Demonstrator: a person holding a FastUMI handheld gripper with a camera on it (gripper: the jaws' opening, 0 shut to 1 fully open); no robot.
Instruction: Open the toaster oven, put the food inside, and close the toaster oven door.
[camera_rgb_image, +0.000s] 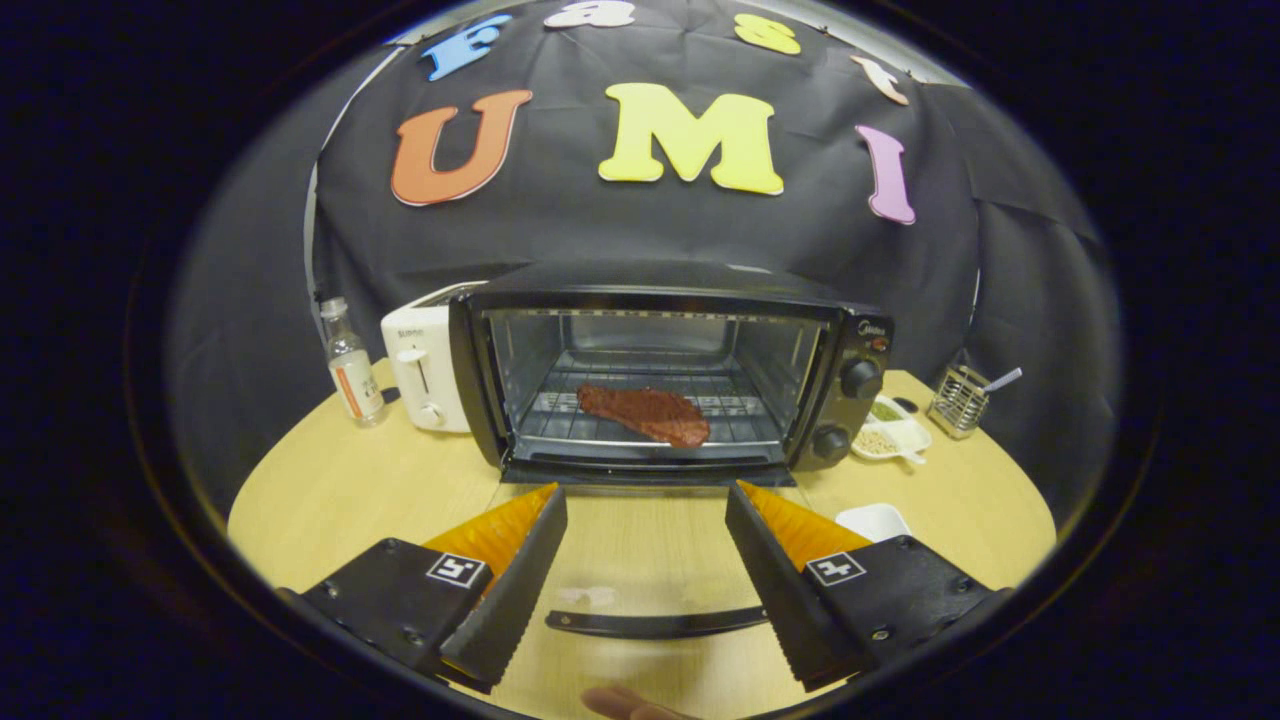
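Low in the frame we see our gripper (646, 495) spread wide and empty over the curved handle (655, 623) of the glass door (640, 560) lying flat, beyond which the boxy toaster oven (660, 370) holds a flat reddish steak (645, 413) on its wire rack (560, 415).

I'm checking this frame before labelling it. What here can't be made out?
- Oven door: glass barely visible; only its handle shows clearly between the open gripper fingers.
- White toaster: its right side hidden by the toaster oven.
- Dish contents: too small to identify.
- White dish: partly covered by a finger.
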